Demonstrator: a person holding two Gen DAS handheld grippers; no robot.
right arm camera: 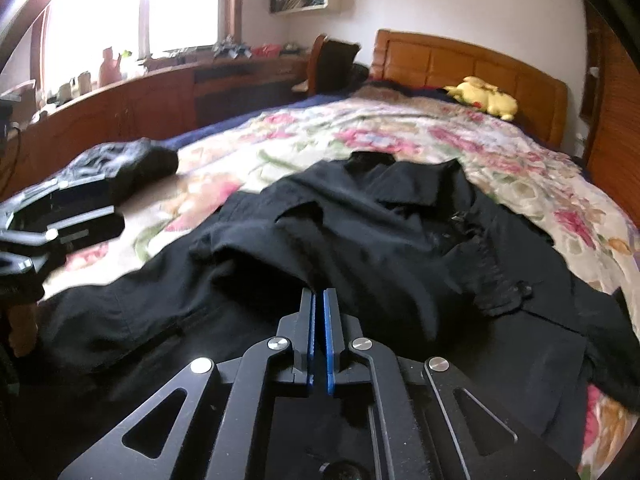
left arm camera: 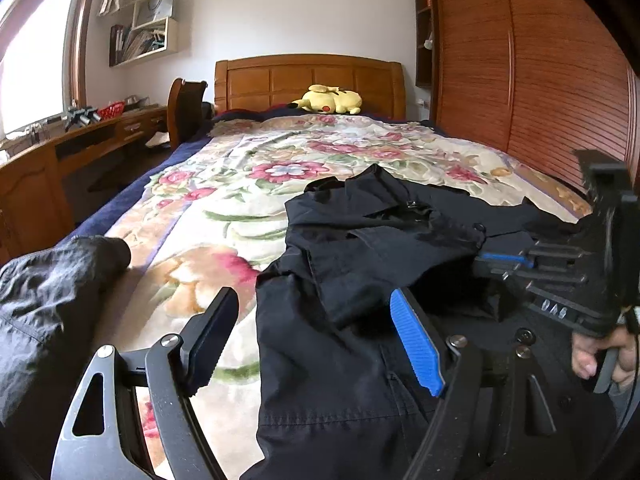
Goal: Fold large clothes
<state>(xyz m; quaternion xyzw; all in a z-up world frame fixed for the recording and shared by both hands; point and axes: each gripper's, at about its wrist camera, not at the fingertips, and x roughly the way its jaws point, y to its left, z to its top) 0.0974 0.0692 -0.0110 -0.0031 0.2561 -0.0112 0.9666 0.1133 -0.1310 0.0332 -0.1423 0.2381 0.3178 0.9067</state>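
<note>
A large black coat [left arm camera: 360,260] [right arm camera: 360,220] lies rumpled on the floral bedspread [left arm camera: 224,184], collar toward the headboard. My left gripper [left arm camera: 316,312] is open at the coat's left edge. Its dark finger hangs over the bedspread and its blue-padded finger over the coat, with nothing pinched. In the right wrist view the left gripper [right arm camera: 116,208] shows at the far left. My right gripper [right arm camera: 319,294] is shut, its blue pads together and the tips set into a fold of the coat's fabric. The left wrist view catches the right gripper [left arm camera: 484,258] at the coat's right side, held by a hand [left arm camera: 592,356].
A second dark garment [left arm camera: 52,288] [right arm camera: 120,164] lies bunched at the bed's left edge. A yellow plush toy [left arm camera: 328,100] rests by the wooden headboard [left arm camera: 308,76]. A wooden desk [left arm camera: 80,140] runs along the left wall, a wardrobe [left arm camera: 520,80] along the right.
</note>
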